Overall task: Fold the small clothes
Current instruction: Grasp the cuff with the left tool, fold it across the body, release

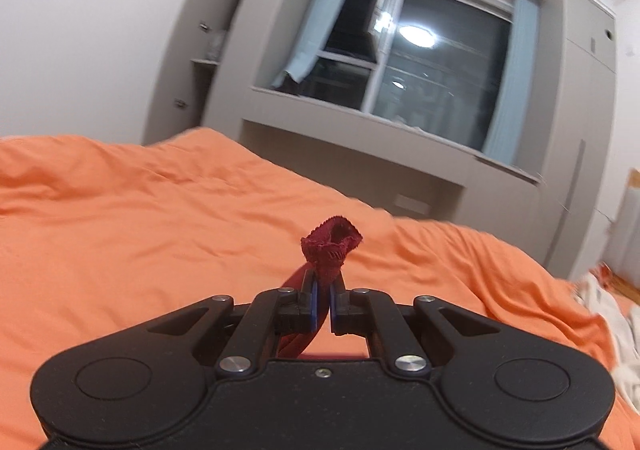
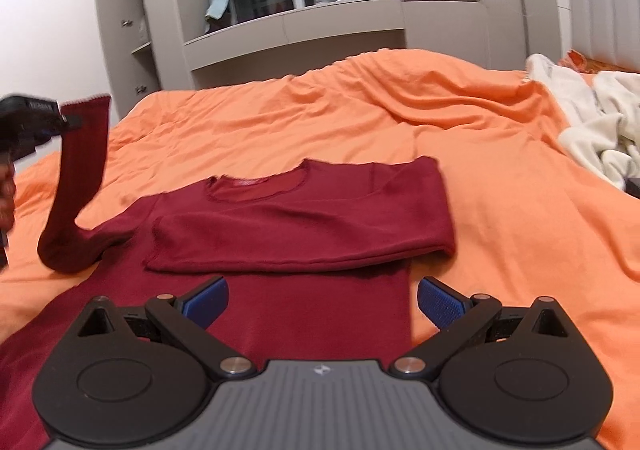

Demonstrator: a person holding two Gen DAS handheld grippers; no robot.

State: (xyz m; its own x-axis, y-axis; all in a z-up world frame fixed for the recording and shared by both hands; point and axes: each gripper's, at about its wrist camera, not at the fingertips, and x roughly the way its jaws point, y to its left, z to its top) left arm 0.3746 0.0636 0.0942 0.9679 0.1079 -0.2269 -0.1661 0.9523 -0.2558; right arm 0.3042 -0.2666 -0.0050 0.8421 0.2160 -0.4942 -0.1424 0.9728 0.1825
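One maroon shirt (image 2: 304, 217), sleeve folded | left tool (image 1: 325, 292) pinching cuff (image 1: 332, 244) | right tool (image 2: 322, 302) agape

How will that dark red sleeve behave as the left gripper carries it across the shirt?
Probably floppy: the sleeve hangs limp and curves from the left gripper down to the shirt. It looks light and thin, bunching at the cuff. It should drape flat on landing, perhaps with wrinkles.
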